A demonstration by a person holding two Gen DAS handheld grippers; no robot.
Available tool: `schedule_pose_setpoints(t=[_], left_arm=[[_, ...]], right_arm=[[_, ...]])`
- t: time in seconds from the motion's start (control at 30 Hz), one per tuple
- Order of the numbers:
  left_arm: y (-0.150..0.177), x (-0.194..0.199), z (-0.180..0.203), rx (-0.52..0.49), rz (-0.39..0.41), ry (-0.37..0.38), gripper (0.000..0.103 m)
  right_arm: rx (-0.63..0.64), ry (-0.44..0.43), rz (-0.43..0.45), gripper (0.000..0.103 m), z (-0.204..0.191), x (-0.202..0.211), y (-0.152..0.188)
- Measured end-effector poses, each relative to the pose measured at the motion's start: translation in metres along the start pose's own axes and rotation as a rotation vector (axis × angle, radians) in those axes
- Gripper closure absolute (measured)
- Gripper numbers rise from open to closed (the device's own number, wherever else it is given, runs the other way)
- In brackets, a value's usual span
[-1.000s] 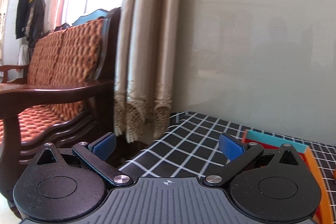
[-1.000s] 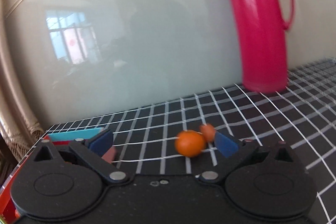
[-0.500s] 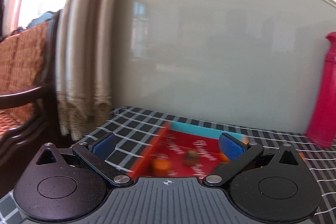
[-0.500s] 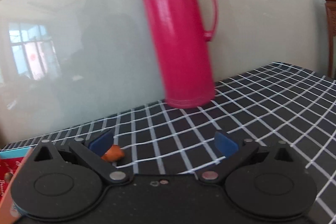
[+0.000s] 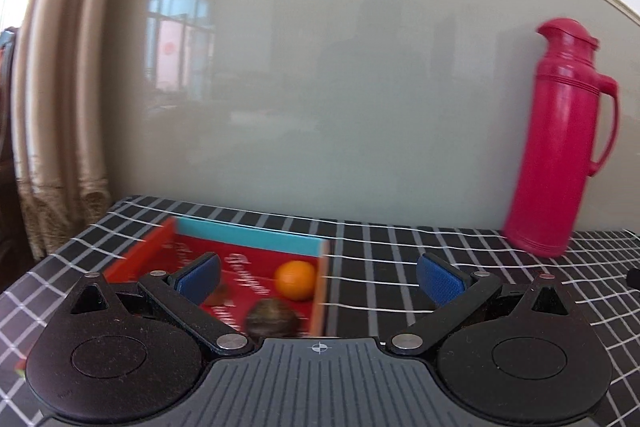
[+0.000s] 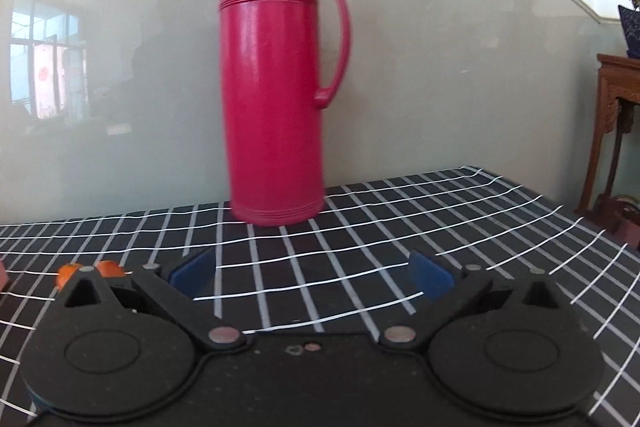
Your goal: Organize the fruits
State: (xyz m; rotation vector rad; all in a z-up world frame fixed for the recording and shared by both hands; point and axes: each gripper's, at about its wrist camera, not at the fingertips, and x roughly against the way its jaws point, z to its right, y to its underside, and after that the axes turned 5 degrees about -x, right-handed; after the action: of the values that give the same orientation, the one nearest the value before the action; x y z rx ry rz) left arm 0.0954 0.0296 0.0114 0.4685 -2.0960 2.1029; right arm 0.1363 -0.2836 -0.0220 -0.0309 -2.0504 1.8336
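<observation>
In the left wrist view a shallow red box (image 5: 168, 247) with a teal far wall sits on the black checked tablecloth. In it lie an orange (image 5: 296, 280), a dark brown round fruit (image 5: 271, 323) and a small brown one (image 5: 224, 293) partly behind my left finger. My left gripper (image 5: 319, 277) is open and empty, just above the box's right wall. In the right wrist view my right gripper (image 6: 312, 273) is open and empty over bare cloth. Two small oranges (image 6: 67, 274) (image 6: 109, 268) lie on the cloth to its left, partly hidden by the gripper body.
A tall pink thermos (image 6: 276, 99) stands at the back by the glossy wall, straight ahead of my right gripper; it also shows at the right in the left wrist view (image 5: 560, 135). Beige curtains (image 5: 60, 107) hang at the left. A wooden stand (image 6: 616, 131) is beyond the table's right edge.
Both views have swung to the right. The left one now faces the box and fruits instead of the sofa. In the right view the thermos moved to centre and the oranges slid to the left edge.
</observation>
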Motion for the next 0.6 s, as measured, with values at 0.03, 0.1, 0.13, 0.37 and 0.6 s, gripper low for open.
schedule_pose_setpoints(t=[0.03, 0.1, 0.13, 0.37, 0.6], left_arm=[[0.0, -0.002, 0.006, 0.001, 0.001, 0.014, 0.0], [0.001, -0.005, 0.016, -0.004, -0.004, 0.031, 0.0], [0.001, -0.008, 0.021, -0.01, -0.006, 0.039, 0.0], [0.006, -0.026, 0.061, -0.121, -0.021, 0.043, 0.0], [0.006, -0.042, 0.081, -0.11, -0.056, 0.101, 0.0]], right_arm=[[0.003, 0.007, 0.002, 0.0, 0.004, 0.0, 0.0], [0.015, 0.021, 0.007, 0.0, 0.01, 0.001, 0.0], [0.02, 0.029, 0.008, 0.0, 0.013, 0.0, 0.0], [0.029, 0.079, 0.001, 0.0, 0.041, -0.007, 0.001], [0.008, 0.132, -0.002, 0.0, 0.063, -0.015, 0.001]])
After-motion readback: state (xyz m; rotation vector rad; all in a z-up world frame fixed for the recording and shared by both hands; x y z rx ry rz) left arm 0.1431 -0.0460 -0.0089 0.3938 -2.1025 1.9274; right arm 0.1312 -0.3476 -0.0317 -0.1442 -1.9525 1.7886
